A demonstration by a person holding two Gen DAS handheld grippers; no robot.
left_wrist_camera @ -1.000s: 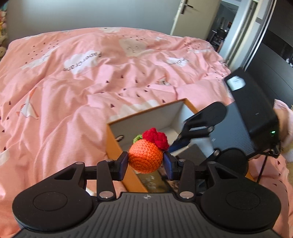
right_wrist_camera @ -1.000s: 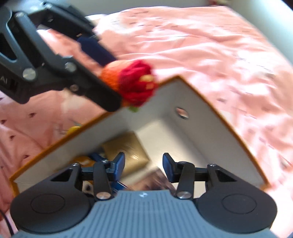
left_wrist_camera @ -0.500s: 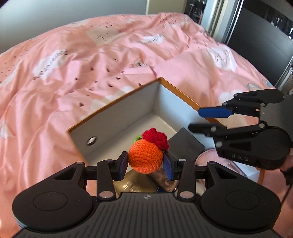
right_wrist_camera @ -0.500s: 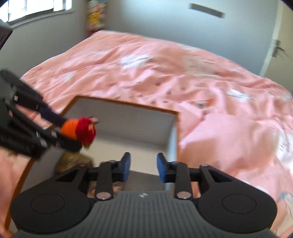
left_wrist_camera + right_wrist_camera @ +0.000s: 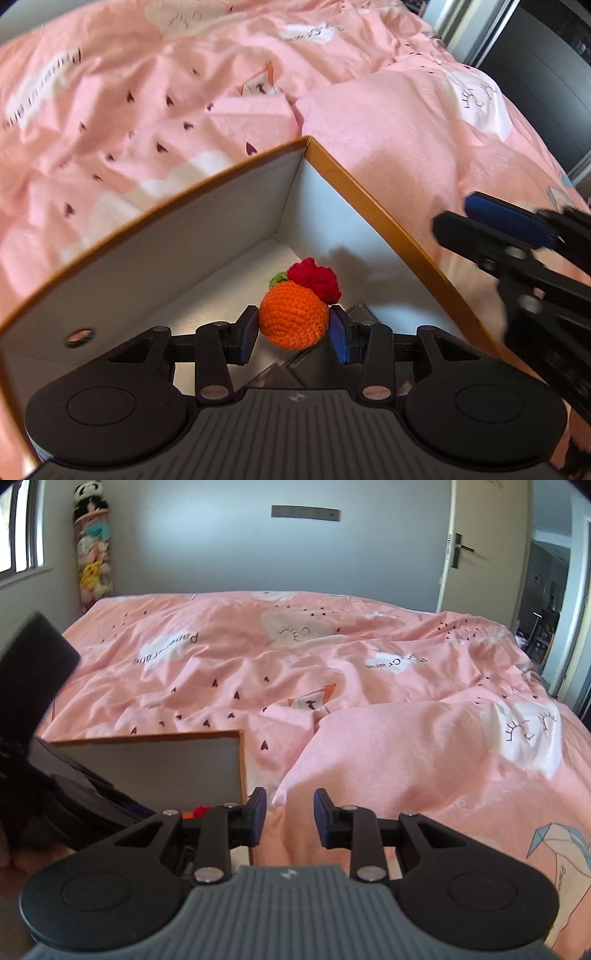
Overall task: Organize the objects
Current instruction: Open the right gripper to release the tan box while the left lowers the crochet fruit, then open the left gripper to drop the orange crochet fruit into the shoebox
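A crocheted orange toy (image 5: 293,321) with a red top and a green leaf is pinched between the pads of my left gripper (image 5: 293,334). It hangs inside an open cardboard box (image 5: 369,206) with white walls and an orange rim, above the box floor. In the right wrist view only a sliver of the toy (image 5: 197,811) shows behind the box wall (image 5: 155,764). My right gripper (image 5: 289,818) is outside the box's right corner, over the duvet. Its jaws stand a narrow gap apart with nothing between them. The left wrist view shows the right gripper (image 5: 456,218) at the right edge.
The box lies on a bed with a rumpled pink duvet (image 5: 369,686). Dark flat items (image 5: 321,365) lie on the box floor below the toy. Stuffed toys (image 5: 92,554) hang in the far left corner. A door (image 5: 480,561) stands at the back right.
My left gripper has sunk into the box with the toy. My right gripper has narrowed its jaws, rolled level and drawn out of the box to its right side.
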